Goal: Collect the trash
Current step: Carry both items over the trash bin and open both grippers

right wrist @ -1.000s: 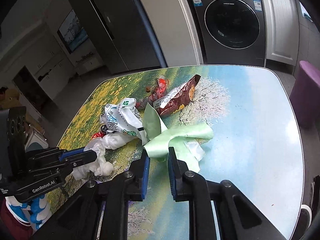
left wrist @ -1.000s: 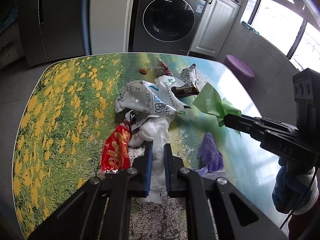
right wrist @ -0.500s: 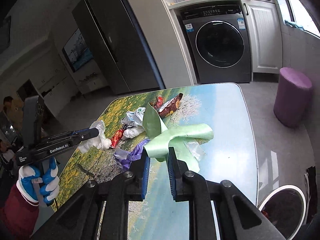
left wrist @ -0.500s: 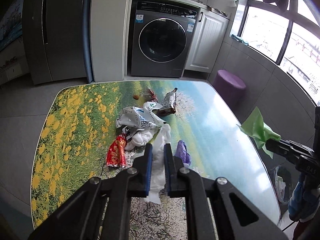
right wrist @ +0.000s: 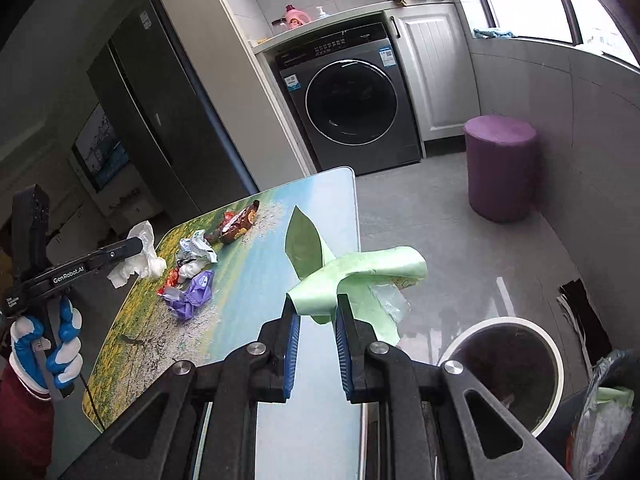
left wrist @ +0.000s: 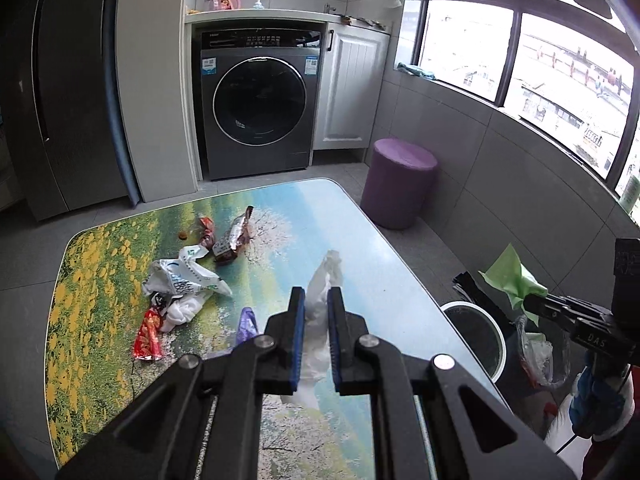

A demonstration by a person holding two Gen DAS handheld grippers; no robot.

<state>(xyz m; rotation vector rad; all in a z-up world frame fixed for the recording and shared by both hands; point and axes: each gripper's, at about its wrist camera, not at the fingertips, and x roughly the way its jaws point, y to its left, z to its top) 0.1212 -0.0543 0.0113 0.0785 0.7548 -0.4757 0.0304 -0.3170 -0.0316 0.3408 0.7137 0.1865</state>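
My left gripper (left wrist: 316, 298) is shut on a crumpled white tissue (left wrist: 322, 280), lifted above the picture-print table (left wrist: 352, 232). My right gripper (right wrist: 316, 308) is shut on a green wrapper (right wrist: 360, 270), held off the table's right edge above the floor. A round white-rimmed bin (right wrist: 508, 364) stands on the floor below and to the right of it. In the left wrist view the right gripper (left wrist: 530, 305) with the green wrapper (left wrist: 514, 276) hangs beside that bin (left wrist: 476, 336). In the right wrist view the left gripper (right wrist: 138, 245) holds the white tissue (right wrist: 148, 260) at far left.
Left on the table are a white printed bag (left wrist: 180, 278), a brown snack wrapper (left wrist: 232, 240), a red wrapper (left wrist: 148, 334) and a purple wrapper (right wrist: 196, 288). A bag-lined container (right wrist: 600, 412) stands beside the bin. A purple stool (right wrist: 500, 164) and a washing machine (left wrist: 258, 108) stand behind.
Both grippers have risen and drawn back from the table with their trash. The right one swung right, off the table's edge toward the bin, which has come into view.
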